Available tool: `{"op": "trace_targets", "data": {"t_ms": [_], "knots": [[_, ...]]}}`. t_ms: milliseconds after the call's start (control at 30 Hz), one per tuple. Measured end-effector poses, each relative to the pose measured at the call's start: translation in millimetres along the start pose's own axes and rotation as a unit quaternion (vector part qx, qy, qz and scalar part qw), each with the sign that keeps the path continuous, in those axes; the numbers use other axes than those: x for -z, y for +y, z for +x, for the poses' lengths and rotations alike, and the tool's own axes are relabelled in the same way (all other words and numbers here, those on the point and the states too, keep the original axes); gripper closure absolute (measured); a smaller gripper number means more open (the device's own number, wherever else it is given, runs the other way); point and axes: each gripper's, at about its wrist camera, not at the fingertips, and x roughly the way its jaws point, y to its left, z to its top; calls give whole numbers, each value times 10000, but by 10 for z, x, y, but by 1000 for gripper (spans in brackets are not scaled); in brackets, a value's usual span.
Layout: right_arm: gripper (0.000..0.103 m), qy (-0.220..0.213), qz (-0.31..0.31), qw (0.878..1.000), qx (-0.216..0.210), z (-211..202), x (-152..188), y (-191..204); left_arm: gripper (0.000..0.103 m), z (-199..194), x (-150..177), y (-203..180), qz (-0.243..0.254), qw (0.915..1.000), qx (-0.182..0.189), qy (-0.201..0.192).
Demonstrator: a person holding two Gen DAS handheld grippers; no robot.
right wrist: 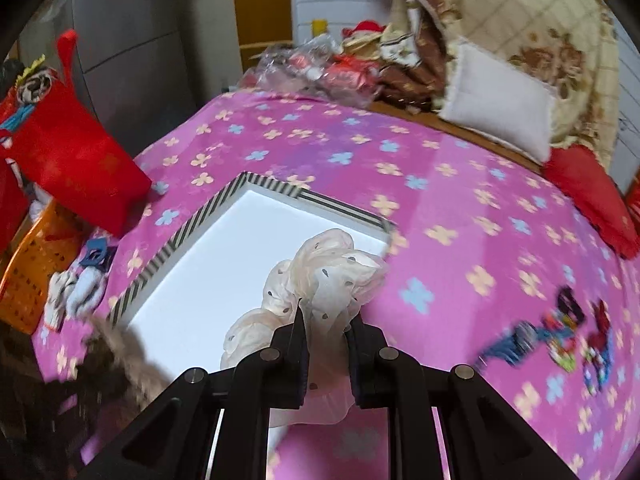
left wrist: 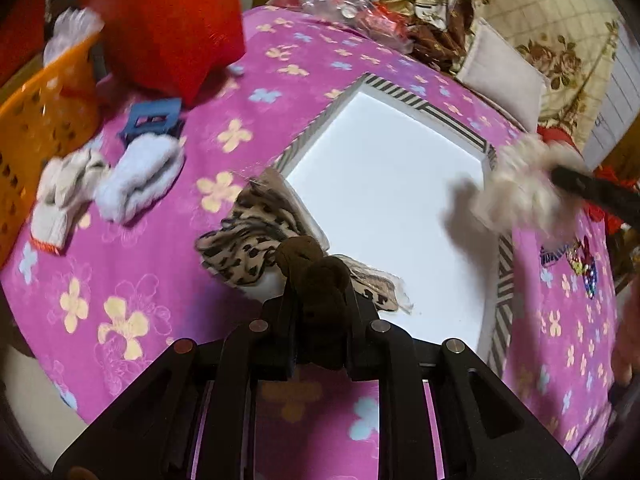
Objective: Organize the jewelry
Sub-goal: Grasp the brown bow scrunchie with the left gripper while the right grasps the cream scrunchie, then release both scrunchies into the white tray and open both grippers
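Observation:
A white tray with a striped rim (left wrist: 404, 94) lies on the pink flowered bedspread; it also shows in the right wrist view (right wrist: 180, 236). My left gripper (left wrist: 320, 300) is shut on a brown scrunchie (left wrist: 316, 276) at the tray's near left edge, beside a leopard-print scrunchie (left wrist: 248, 248) draped over the rim. My right gripper (right wrist: 326, 320) is shut on a cream dotted scrunchie (right wrist: 320, 276), held over the tray's near right corner. In the left wrist view that cream scrunchie (left wrist: 520, 188) is blurred at the tray's right edge.
A red bag (left wrist: 160, 20), an orange basket (left wrist: 36, 120), a blue hair claw (left wrist: 152, 120) and rolled socks (left wrist: 136, 176) lie at left. Colourful hair clips (right wrist: 568, 340) lie on the bedspread at right. Pillows and blankets (right wrist: 500, 100) pile up at the back.

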Motion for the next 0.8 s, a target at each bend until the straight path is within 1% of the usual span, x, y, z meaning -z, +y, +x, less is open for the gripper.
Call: {"op": "trace_targets", "data": {"t_ms": [67,100,233,300,333,367,400,433,467,500,533,633,733,800], "knots": [[88,103,-92,9999,56,243,-160,73,86,2,24,42,-43,9999,33,-102],[88,168,-130,9997,85,366,-233,102,86,-7,43,50,-20,9997,22,-223],[88,412,-271,9979,422,794,-426,98,86,-35,75,46,76,9981,43,-603],[85,534,-266,9966,569,936,-463,54,77,-54,83,60,76,9968,142,-786],[82,566,-242,9961,626,990,-474,27,67,-64,89,69,76,9959,197,-875],[73,567,-221,9960,652,1013,-476,5,56,-74,108,80,69,9945,256,-1012],[66,533,-203,9960,683,1025,-478,-14,50,-84,121,93,58,9934,291,-1109],[62,471,-186,9962,709,1023,-474,-31,44,-94,125,96,62,9925,332,-1173],[58,429,-180,9961,744,1018,-471,-41,41,-104,136,90,108,9911,424,-1256],[57,402,-177,9960,779,1008,-470,-48,40,-108,140,76,168,9901,483,-1304],[56,382,-168,9960,785,1001,-470,-51,38,-107,149,53,230,9893,496,-1351],[56,245,-82,9960,851,870,-460,-69,38,-82,161,-14,387,9885,458,-1385],[56,-38,-52,9947,1024,584,-381,-119,38,-103,181,-50,460,9870,458,-1469],[54,-176,-65,9933,1143,343,-241,-199,38,-125,192,-48,444,9862,413,-1539]]}}
